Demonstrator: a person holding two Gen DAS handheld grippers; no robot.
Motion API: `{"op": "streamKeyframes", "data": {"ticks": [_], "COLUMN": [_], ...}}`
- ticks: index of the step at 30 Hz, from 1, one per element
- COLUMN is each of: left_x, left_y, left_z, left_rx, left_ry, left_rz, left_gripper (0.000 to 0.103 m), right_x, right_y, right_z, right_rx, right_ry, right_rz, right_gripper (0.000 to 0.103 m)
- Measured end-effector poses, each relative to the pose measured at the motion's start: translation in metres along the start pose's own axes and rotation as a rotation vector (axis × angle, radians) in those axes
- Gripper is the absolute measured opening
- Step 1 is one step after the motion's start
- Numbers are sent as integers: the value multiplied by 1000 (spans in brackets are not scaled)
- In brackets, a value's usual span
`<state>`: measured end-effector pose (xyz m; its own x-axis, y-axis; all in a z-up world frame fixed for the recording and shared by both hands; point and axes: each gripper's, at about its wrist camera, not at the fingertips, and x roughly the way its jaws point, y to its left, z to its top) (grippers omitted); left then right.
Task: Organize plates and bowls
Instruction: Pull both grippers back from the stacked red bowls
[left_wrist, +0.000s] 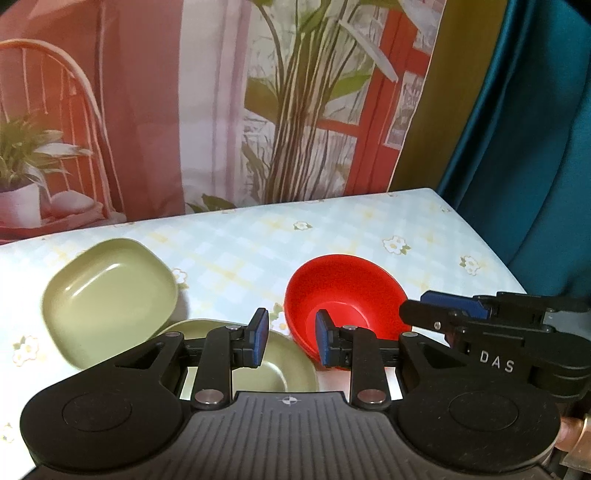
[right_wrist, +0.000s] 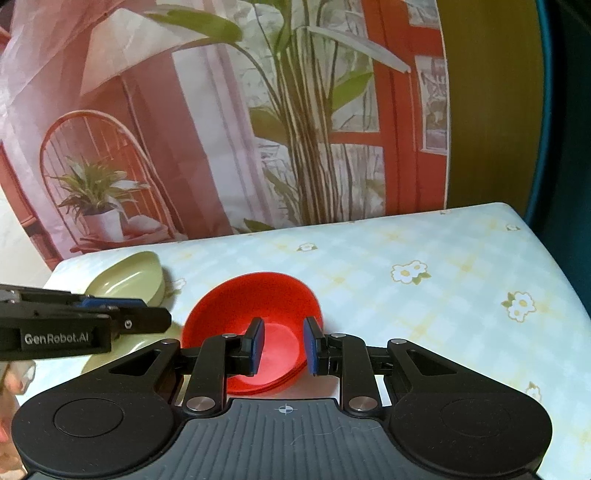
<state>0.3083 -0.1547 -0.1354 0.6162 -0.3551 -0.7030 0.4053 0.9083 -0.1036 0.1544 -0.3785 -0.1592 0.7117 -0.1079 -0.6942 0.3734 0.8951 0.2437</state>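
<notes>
Left wrist view shows the red bowl (left_wrist: 343, 295) on the counter (left_wrist: 369, 229), with two green dishes, one square (left_wrist: 110, 295) and one nearer (left_wrist: 280, 362), to its left. The left hand-held gripper (left_wrist: 291, 341) hovers slightly open, gripping nothing. Right wrist view centres the bowl beyond the right hand-held gripper (right_wrist: 282, 345), likewise parted and empty; the nearer green dish is mostly hidden there.

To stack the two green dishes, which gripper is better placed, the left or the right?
Left. The left gripper hangs open just above the near green dish, with the far green dish beside it. The right gripper hangs over the red bowl.
</notes>
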Motion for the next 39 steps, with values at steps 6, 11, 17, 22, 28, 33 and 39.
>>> {"op": "streamKeyframes", "data": {"ticks": [6, 11, 17, 22, 28, 33, 39], "left_x": [-22, -41, -66, -84, -103, -115, -126], "left_y": [9, 18, 31, 42, 57, 64, 73], "left_z": [-6, -13, -23, -35, -50, -64, -81], "left_rx": [-1, -3, -2, 3, -19, -36, -56], "left_ry": [-19, -31, -52, -64, -73, -80, -80], "left_rz": [13, 20, 28, 37, 45, 52, 60], "left_gripper": [29, 29, 31, 34, 34, 34, 34], "right_x": [-13, -24, -34, -42, -48, -52, -53], "right_y": [16, 28, 42, 54, 68, 79, 89], "right_z": [-8, -13, -21, -28, -38, -46, -56], "right_rx": [-7, -16, -25, -32, -46, -68, -90], "right_ry": [-1, -4, -5, -6, -2, 8, 26], "right_rz": [10, 17, 25, 35, 48, 56, 64], "right_gripper": [22, 22, 22, 22, 22, 22, 23]}}
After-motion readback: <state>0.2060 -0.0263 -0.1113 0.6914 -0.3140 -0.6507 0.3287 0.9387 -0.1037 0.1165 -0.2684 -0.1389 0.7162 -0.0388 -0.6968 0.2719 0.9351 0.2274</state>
